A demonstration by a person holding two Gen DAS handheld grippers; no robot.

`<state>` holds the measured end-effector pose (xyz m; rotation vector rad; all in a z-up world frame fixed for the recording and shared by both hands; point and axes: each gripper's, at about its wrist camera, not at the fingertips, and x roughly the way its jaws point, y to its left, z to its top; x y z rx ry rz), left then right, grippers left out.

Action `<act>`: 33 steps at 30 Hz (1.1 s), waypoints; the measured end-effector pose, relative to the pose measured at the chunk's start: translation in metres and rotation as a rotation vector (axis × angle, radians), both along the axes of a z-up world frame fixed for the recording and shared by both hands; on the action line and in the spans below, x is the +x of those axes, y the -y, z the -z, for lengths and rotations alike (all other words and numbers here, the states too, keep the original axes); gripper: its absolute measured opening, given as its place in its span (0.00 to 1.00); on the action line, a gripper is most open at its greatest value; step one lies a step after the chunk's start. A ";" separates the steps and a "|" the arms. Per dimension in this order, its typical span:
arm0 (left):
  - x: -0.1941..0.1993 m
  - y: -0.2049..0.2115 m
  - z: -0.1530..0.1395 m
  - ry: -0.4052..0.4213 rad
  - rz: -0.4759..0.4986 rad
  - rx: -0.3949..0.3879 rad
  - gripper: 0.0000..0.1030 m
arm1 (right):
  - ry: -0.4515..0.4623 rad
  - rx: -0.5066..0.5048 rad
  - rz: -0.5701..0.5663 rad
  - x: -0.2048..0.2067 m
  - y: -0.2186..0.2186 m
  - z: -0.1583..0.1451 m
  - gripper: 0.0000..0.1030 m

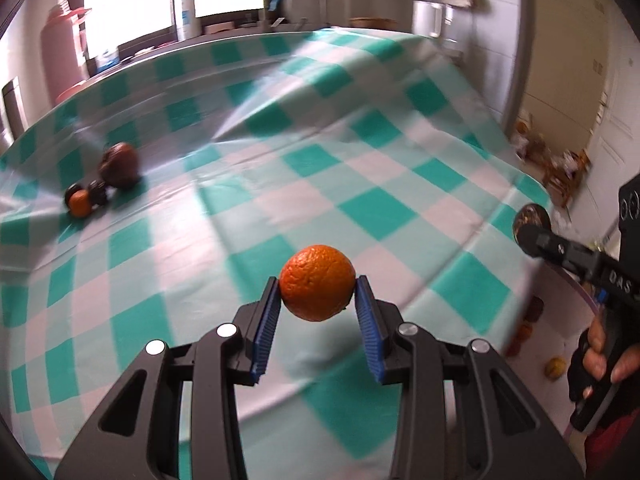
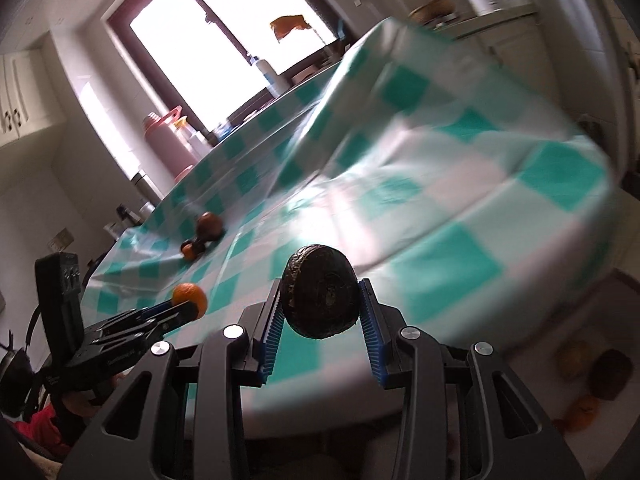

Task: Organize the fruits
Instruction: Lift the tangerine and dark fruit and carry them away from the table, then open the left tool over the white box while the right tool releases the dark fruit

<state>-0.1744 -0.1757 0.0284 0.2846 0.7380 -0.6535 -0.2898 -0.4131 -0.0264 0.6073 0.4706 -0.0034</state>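
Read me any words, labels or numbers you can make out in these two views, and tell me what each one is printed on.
"DAS": white letters on the black body of the right gripper, cut off past the S, seen from the left wrist.
White bottle at the window: blue label, too blurred to read.
Nothing else readable; the orange and dark fruit carry no text.

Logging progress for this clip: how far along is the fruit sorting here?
Done: a small cluster of fruit already sits together on the checked tablecloth. In hand: left gripper clamps an orange; right gripper clamps a dark round fruit. Left: setting both down; more fruit appears below the table's edge.
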 end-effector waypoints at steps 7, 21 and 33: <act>-0.038 0.041 0.001 0.032 0.144 0.038 0.37 | -0.025 0.014 0.110 -0.035 0.036 0.016 0.36; -0.120 0.109 0.029 0.067 0.480 0.149 0.37 | -0.247 -0.087 0.249 -0.057 0.065 0.055 0.36; -0.136 0.179 0.121 -0.121 0.678 0.383 0.37 | -0.665 -0.215 0.328 -0.048 0.086 0.125 0.36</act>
